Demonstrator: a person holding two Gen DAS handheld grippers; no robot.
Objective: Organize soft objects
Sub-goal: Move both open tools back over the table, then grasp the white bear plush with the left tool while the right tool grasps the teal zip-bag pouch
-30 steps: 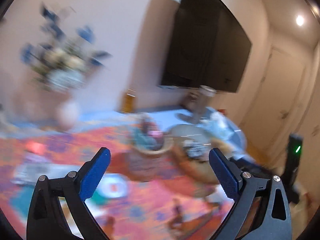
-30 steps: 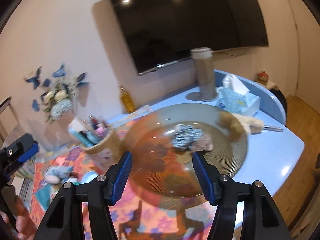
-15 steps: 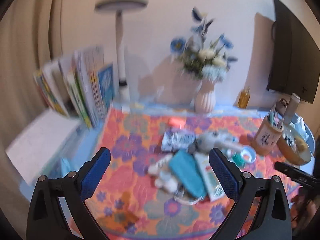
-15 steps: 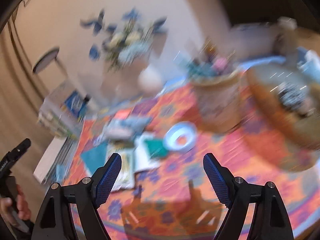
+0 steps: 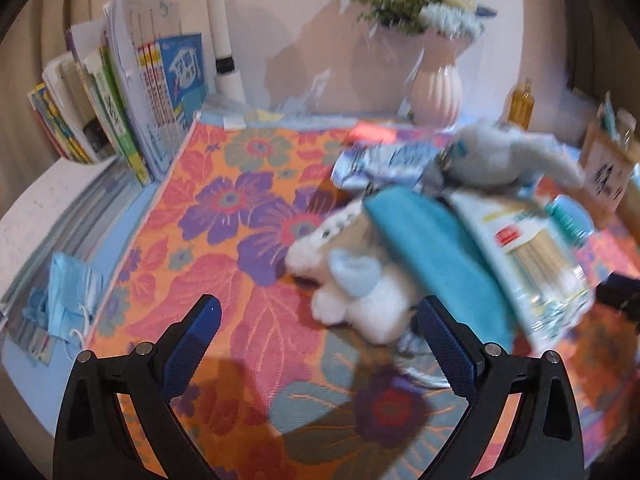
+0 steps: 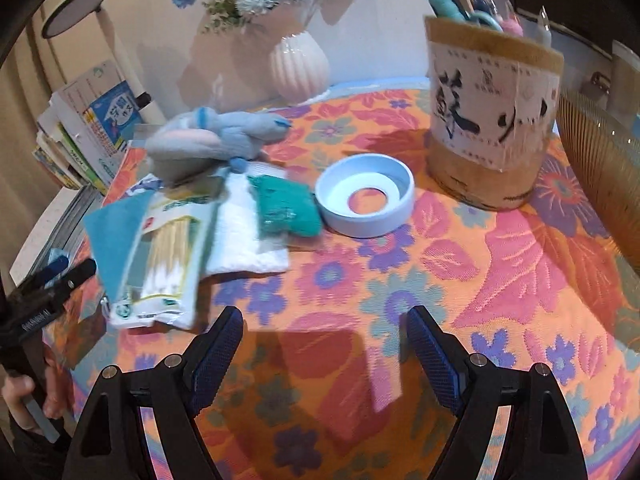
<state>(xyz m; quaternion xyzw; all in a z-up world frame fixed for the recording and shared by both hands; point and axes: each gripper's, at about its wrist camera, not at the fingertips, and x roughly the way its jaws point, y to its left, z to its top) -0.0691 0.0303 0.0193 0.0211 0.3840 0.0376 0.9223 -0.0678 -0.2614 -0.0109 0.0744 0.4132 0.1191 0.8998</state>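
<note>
A white plush toy [image 5: 360,292] lies on the flowered tablecloth [image 5: 224,240], just ahead of my left gripper [image 5: 316,332], which is open and empty. A teal cloth [image 5: 432,240] and a packet of cotton swabs [image 5: 532,256] lie beside the toy, with a grey-blue plush [image 5: 500,156] behind them. In the right wrist view the grey-blue plush [image 6: 212,140] tops a pile holding the swab packet [image 6: 168,256], a white towel [image 6: 248,232] and a green pouch [image 6: 284,208]. My right gripper [image 6: 324,344] hangs open over bare cloth in front of the pile.
A light blue ring-shaped lid [image 6: 364,196] and a pen holder [image 6: 492,112] stand right of the pile. A pink vase of flowers [image 5: 436,88] and a stack of books [image 5: 132,96] line the wall. A blue face mask [image 5: 68,292] lies at the left edge.
Both views swung left from the bowl and the dark screen, then down onto the pile on the flowered cloth. The right jaws spread wider.
</note>
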